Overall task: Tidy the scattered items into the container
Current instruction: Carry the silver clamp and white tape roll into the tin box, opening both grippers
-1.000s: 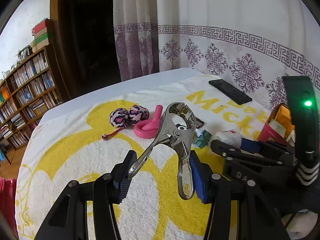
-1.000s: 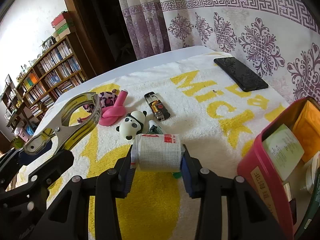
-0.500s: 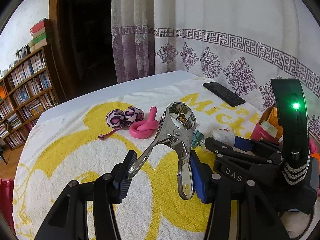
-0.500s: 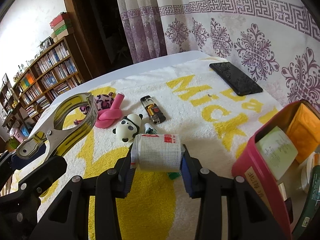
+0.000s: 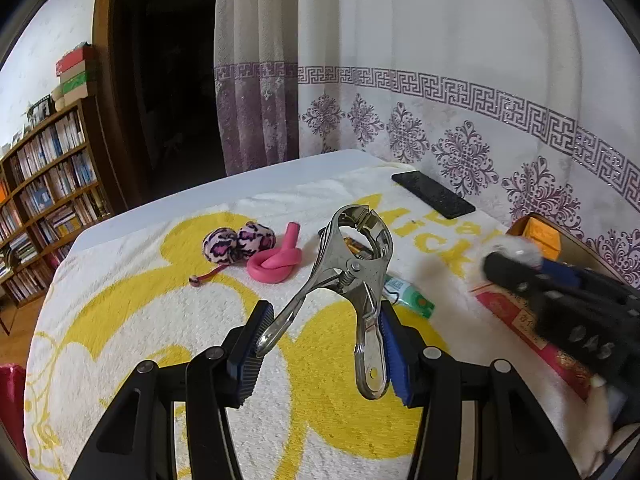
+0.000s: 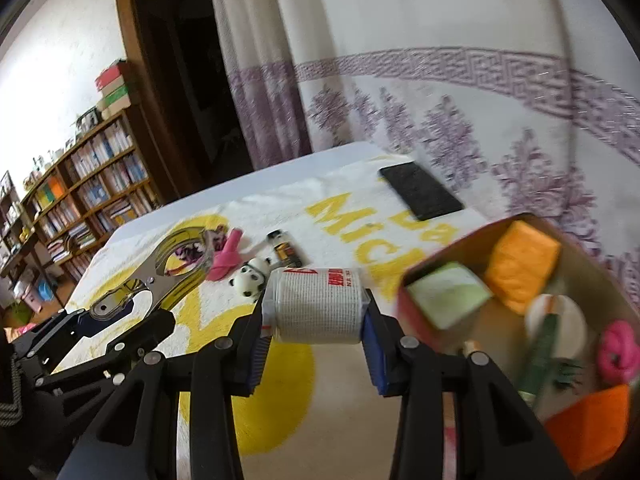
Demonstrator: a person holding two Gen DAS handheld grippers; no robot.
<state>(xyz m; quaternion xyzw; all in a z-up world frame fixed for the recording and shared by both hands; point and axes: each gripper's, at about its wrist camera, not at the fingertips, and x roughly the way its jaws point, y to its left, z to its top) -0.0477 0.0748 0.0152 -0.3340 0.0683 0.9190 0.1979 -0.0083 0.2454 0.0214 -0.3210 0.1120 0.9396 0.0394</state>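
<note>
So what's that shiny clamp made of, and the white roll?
The shiny silver spring clamp in the left gripper looks like polished metal: it reflects light. The white roll in the right gripper seems to be woven gauze, showing a fine mesh texture.

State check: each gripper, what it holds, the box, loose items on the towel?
left gripper: shut on metal clamp, lifted
right gripper: shut on bandage roll, near the box
box: open, partly filled
panda toy: loose on towel
lighter: lying flat
phone: flat, screen dark
pink band: coiled, loose
</note>
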